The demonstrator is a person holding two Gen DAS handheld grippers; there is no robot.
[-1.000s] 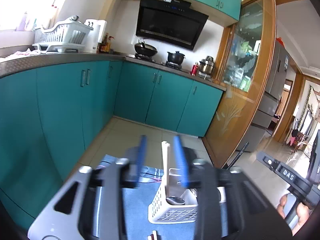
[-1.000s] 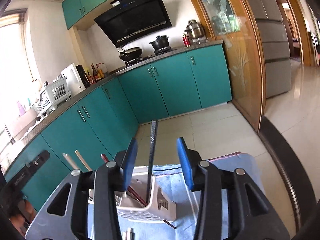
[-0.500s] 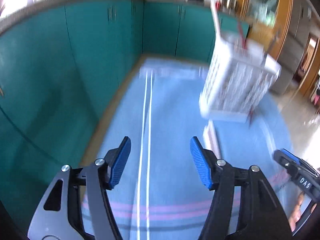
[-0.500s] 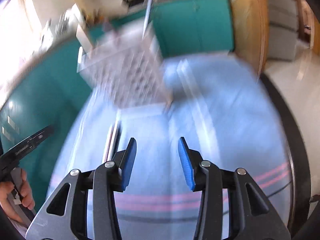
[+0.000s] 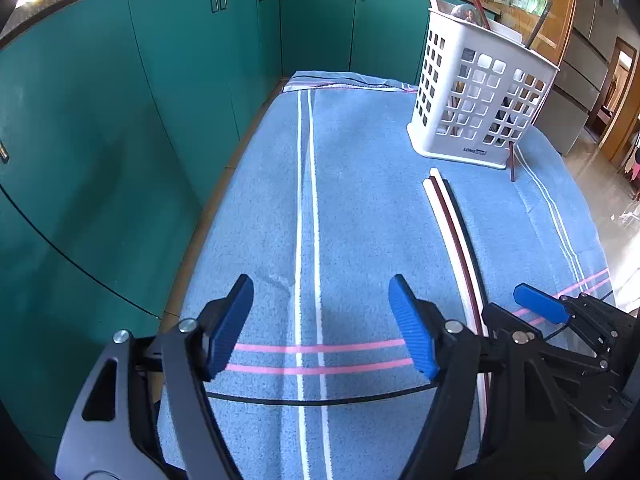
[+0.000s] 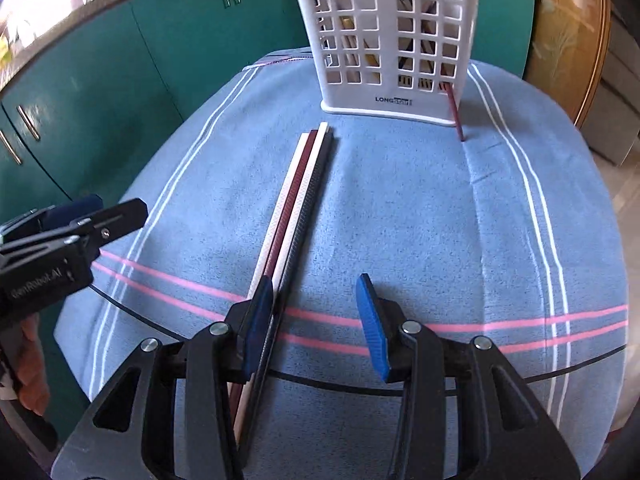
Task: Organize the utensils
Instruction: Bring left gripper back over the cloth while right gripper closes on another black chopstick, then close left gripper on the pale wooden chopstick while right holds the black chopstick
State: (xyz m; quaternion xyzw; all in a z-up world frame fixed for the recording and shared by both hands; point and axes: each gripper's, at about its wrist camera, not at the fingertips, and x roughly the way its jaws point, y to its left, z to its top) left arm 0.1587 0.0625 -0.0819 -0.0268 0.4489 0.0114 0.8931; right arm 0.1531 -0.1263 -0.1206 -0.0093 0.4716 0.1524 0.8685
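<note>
- Since a second ago both views have dropped from the kitchen wall to the tabletop; half a second ago the frames were blurred, now they are sharp.
- Left gripper [image 5: 320,322]: blue-padded jaws spread wide, nothing between them, hovering over the light blue towel with white and pink stripes [image 5: 360,200] that covers the tabletop.
- Right gripper [image 6: 316,322]: jaws parted wide, holding nothing; its left fingertip [image 6: 258,316] sits over the near ends of the loose chopsticks, contact not discernible.
- Bundle of loose chopsticks, white, dark red and black [image 6: 298,196], lies flat on the towel, sticks side by side and touching, far ends pointing at the basket and stopping just short of it. In the left wrist view the same bundle [image 5: 452,224] runs to the right of the left gripper.
- White plastic lattice utensil basket [image 6: 384,36] stands upright at the far end of the towel; several sticks stand inside it, rising above the rim in the left wrist view [image 5: 480,92].
- One dark red chopstick [image 6: 454,110] pokes out through a low opening at the basket's right corner, tip resting on the towel.
- Teal cabinet doors with metal handles [image 5: 160,60] run along the left and behind.
- Each gripper shows at the edge of the other's view.
</note>
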